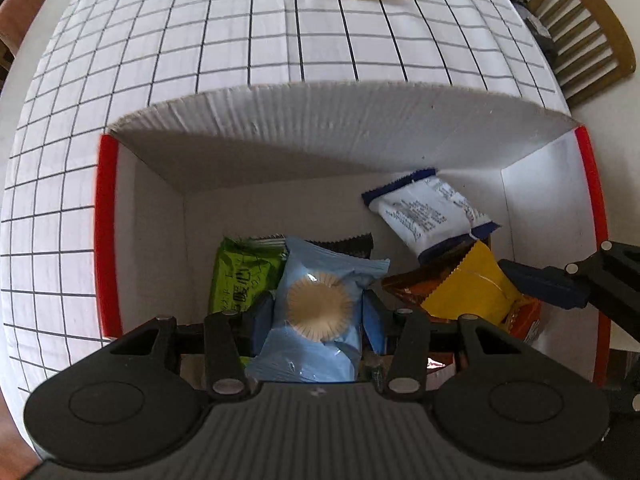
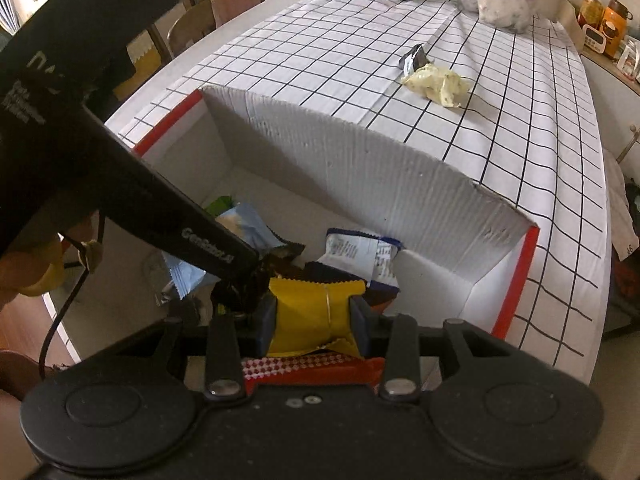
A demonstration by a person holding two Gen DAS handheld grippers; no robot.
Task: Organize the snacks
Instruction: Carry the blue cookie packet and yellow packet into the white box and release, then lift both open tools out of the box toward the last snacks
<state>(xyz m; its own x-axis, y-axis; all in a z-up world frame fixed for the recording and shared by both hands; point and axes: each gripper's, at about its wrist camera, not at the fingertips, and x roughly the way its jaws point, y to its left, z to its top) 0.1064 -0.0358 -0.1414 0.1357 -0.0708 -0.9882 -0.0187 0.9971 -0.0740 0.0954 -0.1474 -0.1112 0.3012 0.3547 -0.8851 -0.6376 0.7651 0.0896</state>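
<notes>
Blue cake packet (image 1: pixel 320 316) and yellow packet (image 2: pixel 316 312) inside white box (image 1: pixel 320 128).

Corrugated cardboard box (image 1: pixel 320 128), glossy plastic wrappers (image 1: pixel 320 280)

Inside the white corrugated cardboard box with red-edged side flaps (image 1: pixel 320 128), the far half of the floor lies bare, open room right up to the tall far wall. The near half is crowded: a green snack packet (image 1: pixel 240 272) left, a light-blue wrapped round cake (image 1: pixel 320 300) in the middle, a white-and-navy sachet (image 1: pixel 428 212) propped toward the right wall, a yellow zigzag-edged pouch (image 1: pixel 472 288) beneath it. Both grippers sit side by side there, close together. Beyond the box, the white black-grid tablecloth (image 2: pixel 360 40) stretches wide open, broken only by a crumpled pale-yellow wrapper (image 2: pixel 438 84) and a small dark packet (image 2: pixel 416 58) touching it.
</notes>
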